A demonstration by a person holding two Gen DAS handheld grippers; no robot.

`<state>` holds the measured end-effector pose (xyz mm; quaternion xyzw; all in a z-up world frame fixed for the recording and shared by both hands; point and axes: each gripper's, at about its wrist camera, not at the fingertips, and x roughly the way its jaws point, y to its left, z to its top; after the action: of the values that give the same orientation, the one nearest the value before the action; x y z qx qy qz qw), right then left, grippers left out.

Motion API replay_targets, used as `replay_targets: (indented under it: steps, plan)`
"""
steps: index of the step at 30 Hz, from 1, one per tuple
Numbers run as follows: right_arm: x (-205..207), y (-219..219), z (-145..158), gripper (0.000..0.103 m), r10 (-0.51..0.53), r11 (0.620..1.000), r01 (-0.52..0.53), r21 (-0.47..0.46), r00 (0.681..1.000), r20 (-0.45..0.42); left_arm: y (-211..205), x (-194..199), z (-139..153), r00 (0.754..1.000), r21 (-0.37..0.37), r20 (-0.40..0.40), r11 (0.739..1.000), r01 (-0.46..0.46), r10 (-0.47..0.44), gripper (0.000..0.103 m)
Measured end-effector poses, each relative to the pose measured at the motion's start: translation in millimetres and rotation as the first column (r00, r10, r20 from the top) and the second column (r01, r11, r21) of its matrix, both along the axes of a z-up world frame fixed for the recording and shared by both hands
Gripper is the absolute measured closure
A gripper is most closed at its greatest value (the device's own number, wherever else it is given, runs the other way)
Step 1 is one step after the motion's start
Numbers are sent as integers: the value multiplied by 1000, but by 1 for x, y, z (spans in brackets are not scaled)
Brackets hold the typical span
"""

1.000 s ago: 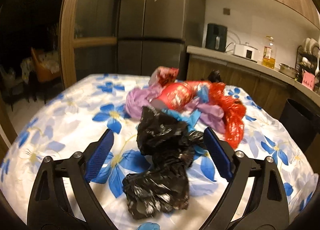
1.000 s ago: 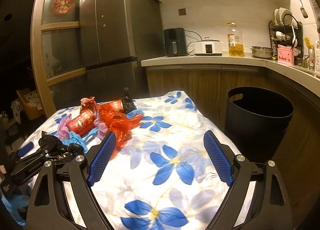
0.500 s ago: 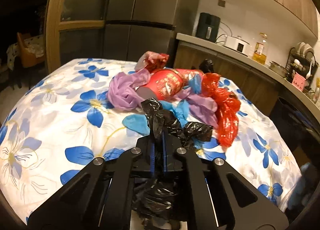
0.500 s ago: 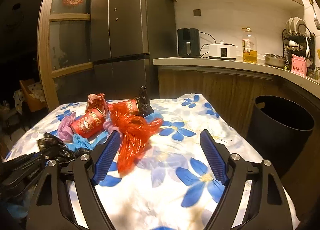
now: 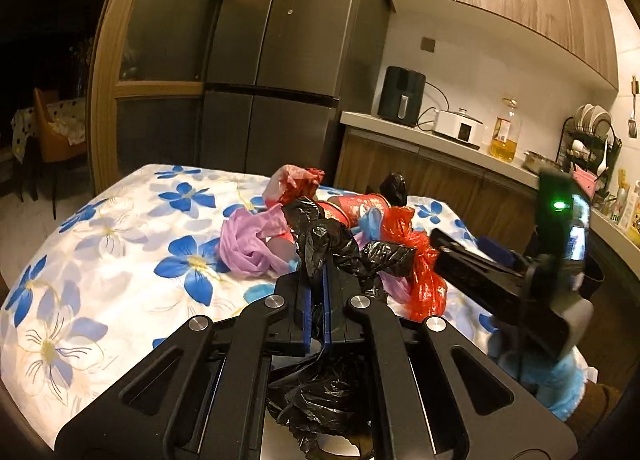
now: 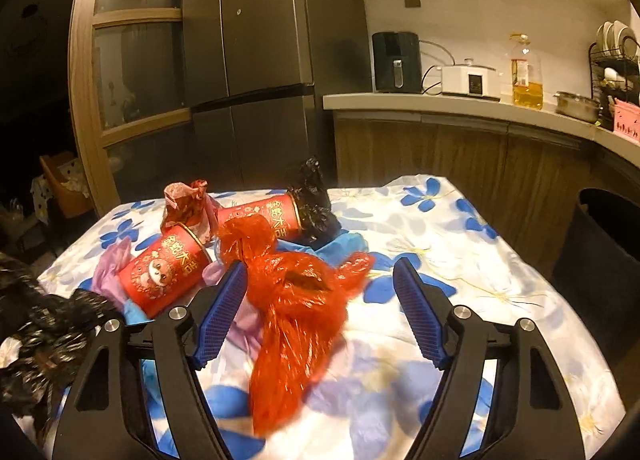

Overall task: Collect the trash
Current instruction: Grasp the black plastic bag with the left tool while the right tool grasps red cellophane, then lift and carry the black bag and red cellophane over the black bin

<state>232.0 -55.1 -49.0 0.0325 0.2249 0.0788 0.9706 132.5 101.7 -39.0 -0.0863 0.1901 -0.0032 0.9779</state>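
Our left gripper (image 5: 316, 300) pinches the black plastic bag (image 5: 340, 248). Our right gripper (image 6: 320, 316) hangs spread around the red plastic bag (image 6: 296, 312) near the table's (image 6: 520, 284) middle.

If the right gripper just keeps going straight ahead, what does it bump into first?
Most likely the crumpled red plastic bag. It lies on the flowered tablecloth right between the open right gripper's blue fingers. Behind it lies a red paper cup, though depth is hard to judge.
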Motion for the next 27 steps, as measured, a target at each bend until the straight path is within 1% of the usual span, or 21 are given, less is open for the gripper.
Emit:
replay_targets:
  steps: [4,7,8,9,11,13,16,19,27]
  plan:
    - [12,5,-12,29,9,1000,-9,-6,999,-42,0,4,-2,1000,6,-9,1000,6,-6,100]
    - [17,4,-18,36,20,1000,-20,4,998,-67,-2,7,-4,1000,9,-17,1000,13,-12,100]
    - [17,4,-18,41,23,1000,-23,8,997,-70,-3,8,-4,1000,10,-21,1000,15,-15,100]
    - [18,4,-19,50,29,1000,-29,12,997,-72,-3,8,-5,1000,10,-23,1000,18,-17,100]
    - [17,5,-19,57,47,999,-46,15,996,-76,-5,9,-6,999,14,-27,1000,20,-19,100]
    - [16,7,-19,69,61,998,-60,12,995,-79,-4,9,-6,999,12,-28,1000,20,-20,100]
    - [10,9,-17,82,73,997,-73,8,995,-71,-4,8,-5,1000,11,-26,1000,14,-14,100]
    - [2,4,-12,87,79,997,-78,17,995,-56,-6,5,-3,1000,13,-24,1000,10,-9,100]
    - [-30,-25,16,88,61,996,-62,59,998,16,-19,-4,7,1000,22,-8,1000,19,-19,100]
